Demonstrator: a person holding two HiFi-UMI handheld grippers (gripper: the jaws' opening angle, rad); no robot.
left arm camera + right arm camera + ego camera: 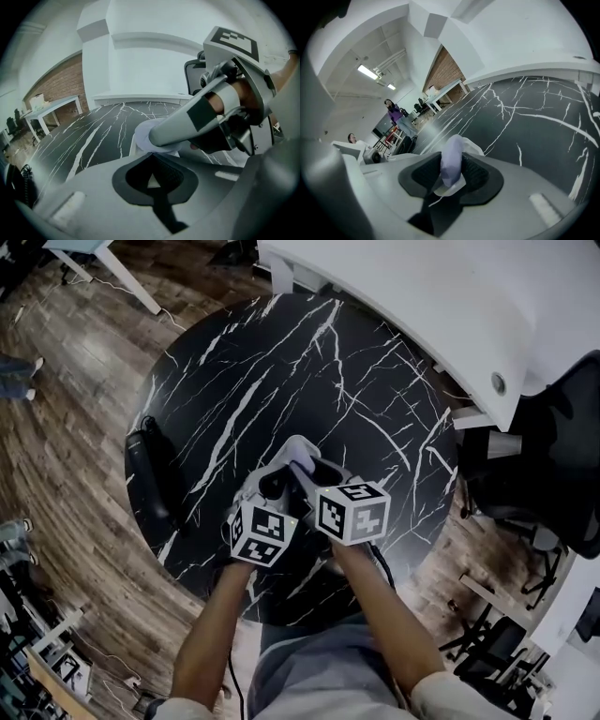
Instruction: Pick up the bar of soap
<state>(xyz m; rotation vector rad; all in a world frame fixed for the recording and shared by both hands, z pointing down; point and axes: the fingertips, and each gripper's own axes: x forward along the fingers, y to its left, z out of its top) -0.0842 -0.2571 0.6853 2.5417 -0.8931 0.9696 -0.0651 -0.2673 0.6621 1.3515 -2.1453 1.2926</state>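
A pale lavender bar of soap (pixel 452 159) stands on edge between the dark pads of my right gripper (pixel 451 171), which is shut on it, with a scrap of white wrapper under it. In the head view both grippers meet over the near middle of the black marbled round table (pixel 281 362): the right gripper (pixel 305 470) reaches in from the right, and the soap (pixel 298 456) shows pale at its tip. My left gripper (pixel 272 486) sits just left of it. In the left gripper view its jaws (pixel 151 178) look shut, just short of the soap (pixel 140 140), which the right gripper's finger (pixel 187 124) covers.
A black elongated object with a cord (pixel 150 470) lies at the table's left edge. A white curved counter (pixel 450 315) runs close behind the table. A black office chair (pixel 553 456) stands at the right. People (pixel 393 112) are far off in the room.
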